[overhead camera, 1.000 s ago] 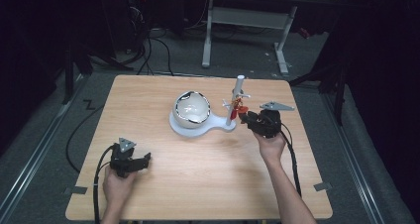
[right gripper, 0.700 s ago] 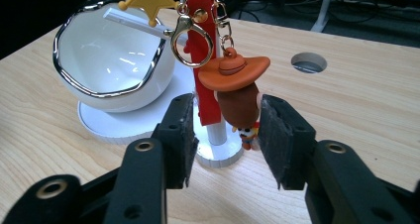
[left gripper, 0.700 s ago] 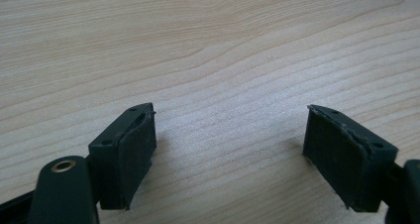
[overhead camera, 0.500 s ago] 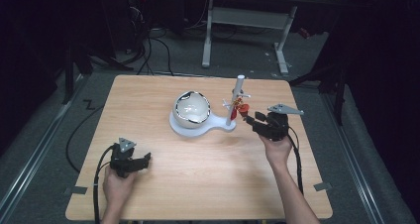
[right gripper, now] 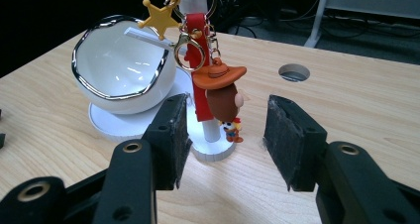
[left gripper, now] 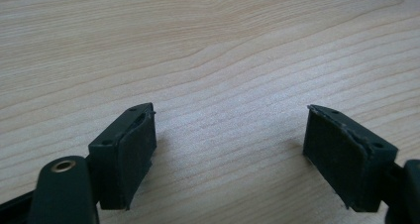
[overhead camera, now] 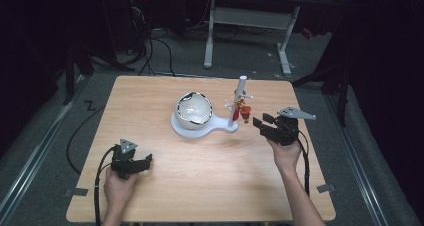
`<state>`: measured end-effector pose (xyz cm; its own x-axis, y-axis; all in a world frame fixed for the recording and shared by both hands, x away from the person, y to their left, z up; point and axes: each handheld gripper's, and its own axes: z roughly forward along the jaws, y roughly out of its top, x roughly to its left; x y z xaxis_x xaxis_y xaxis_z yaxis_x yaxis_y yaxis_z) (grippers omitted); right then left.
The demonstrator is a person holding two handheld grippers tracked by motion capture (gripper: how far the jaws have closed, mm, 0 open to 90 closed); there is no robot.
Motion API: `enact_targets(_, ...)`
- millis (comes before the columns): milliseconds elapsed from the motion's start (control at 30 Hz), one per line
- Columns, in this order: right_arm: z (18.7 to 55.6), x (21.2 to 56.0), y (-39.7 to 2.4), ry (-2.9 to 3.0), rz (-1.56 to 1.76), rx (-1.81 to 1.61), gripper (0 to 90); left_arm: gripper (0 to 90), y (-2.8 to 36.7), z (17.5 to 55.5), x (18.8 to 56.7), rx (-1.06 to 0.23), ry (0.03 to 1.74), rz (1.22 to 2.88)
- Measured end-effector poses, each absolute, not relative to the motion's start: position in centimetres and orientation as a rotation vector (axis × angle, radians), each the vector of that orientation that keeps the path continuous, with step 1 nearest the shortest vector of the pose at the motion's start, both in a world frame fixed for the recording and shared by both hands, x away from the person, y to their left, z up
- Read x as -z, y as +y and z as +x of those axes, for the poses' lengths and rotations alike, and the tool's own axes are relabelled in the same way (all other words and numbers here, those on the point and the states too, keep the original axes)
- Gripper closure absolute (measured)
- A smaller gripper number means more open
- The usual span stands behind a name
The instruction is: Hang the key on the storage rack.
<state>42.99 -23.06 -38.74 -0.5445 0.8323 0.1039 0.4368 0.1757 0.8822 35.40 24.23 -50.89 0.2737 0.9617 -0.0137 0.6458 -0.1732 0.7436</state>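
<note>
**Right claw released beside the hanging keychain**

On the table (overhead camera: pixel 200 186), a white stand (overhead camera: pixel 200 128) sits just past centre, toward 12 o'clock. It carries a round, chrome-rimmed bowl (overhead camera: pixel 194 108) on its left part and an upright post (overhead camera: pixel 239 102) on its right part, at about 3 o'clock from the bowl.

The keychain (right gripper: pixel 218 92) hangs from the post. In the right gripper view it shows a gold star (right gripper: pixel 159 16), a red strap (right gripper: pixel 199 60), a metal clasp and a small cowboy figure in an orange hat, dangling close to the post's foot without any claw on it.

The right gripper (overhead camera: pixel 263 125) sits at about 3 o'clock from the post, near it, its jaws aimed toward 9 o'clock at the keychain. Its jaws have just been opening; they now stand apart, released, with the figure seen in the gap between them but farther off, and neither pad touching it.

The left gripper (overhead camera: pixel 145 161) rests at about 7 o'clock on the table, well apart from the stand. In the left gripper view its jaws are spread wide over bare wood, holding nothing.
</note>
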Motion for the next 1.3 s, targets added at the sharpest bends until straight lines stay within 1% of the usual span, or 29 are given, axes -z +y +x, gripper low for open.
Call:
enact_targets(633, 41.6, 38.9, -24.9, 2.018, 1.216, -1.339, 50.5, 21.0, 24.2, 35.4, 50.9, -0.629, 1.447, 1.905)
enact_targets(1300, 40.4, 39.9, -26.8, 1.983, 1.265, -1.357, 49.3, 20.9, 24.2, 35.4, 50.9, -0.63, 1.446, 1.904)
